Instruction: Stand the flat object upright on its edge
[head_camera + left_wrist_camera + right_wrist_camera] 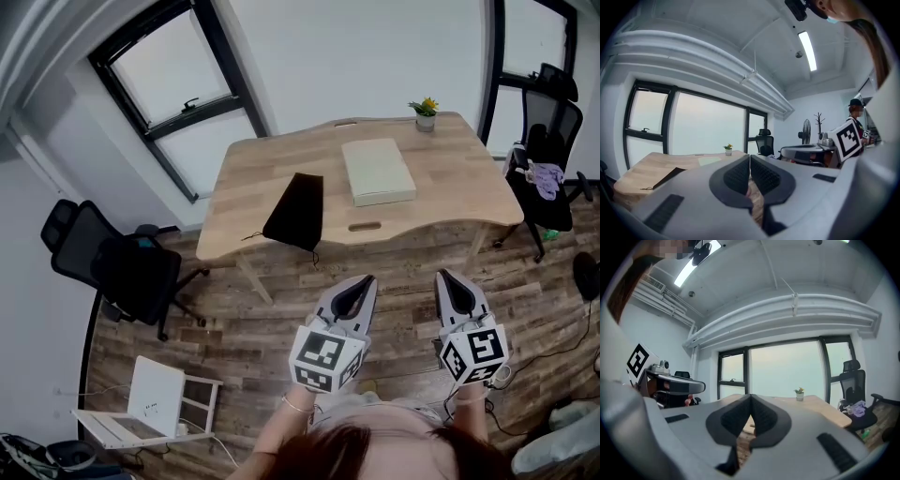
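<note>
Both tools are held level and side by side, short of the table (450, 159).

- Left gripper (364, 281): jaws pressed together, nothing between them.
- Right gripper (443, 276): the same, closed and empty.
- Pale flat object (378, 171): lies on its broad face well ahead of both tips, more in line with the left gripper.
- Black pouch (295, 211): ahead and left of the left gripper.

I judge closed jaws would suit tipping the object up by its edge. Pinching it would need them opened first. Nothing is touched yet.
</note>
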`<action>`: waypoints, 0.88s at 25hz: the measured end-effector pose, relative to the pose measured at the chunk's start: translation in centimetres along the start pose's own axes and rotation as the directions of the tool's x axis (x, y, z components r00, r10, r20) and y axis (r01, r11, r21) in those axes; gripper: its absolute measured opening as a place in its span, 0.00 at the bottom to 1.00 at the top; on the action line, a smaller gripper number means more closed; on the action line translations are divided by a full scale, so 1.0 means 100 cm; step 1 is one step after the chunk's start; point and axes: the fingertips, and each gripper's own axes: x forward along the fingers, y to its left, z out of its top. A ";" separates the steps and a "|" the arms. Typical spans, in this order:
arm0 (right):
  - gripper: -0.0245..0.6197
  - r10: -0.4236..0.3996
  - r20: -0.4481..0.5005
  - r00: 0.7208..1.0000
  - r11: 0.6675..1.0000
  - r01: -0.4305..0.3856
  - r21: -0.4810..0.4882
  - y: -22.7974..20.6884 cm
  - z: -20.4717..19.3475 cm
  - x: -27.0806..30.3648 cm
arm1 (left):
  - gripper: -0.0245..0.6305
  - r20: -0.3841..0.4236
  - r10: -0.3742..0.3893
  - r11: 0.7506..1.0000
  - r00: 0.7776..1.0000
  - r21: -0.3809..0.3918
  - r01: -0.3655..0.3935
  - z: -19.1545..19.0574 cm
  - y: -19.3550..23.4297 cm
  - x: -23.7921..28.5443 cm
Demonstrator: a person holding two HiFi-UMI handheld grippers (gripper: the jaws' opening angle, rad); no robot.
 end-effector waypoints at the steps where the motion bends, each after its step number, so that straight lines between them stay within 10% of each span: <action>1: 0.04 -0.005 -0.002 1.000 1.000 0.005 -0.004 0.001 0.000 0.004 | 0.05 -0.002 -0.004 1.000 1.000 0.000 0.004 -0.001 0.004 0.000; 22: 0.04 -0.057 -0.016 0.998 0.998 0.057 0.009 -0.021 -0.011 0.069 | 0.05 -0.023 -0.051 0.998 0.998 -0.031 0.050 -0.011 0.055 0.058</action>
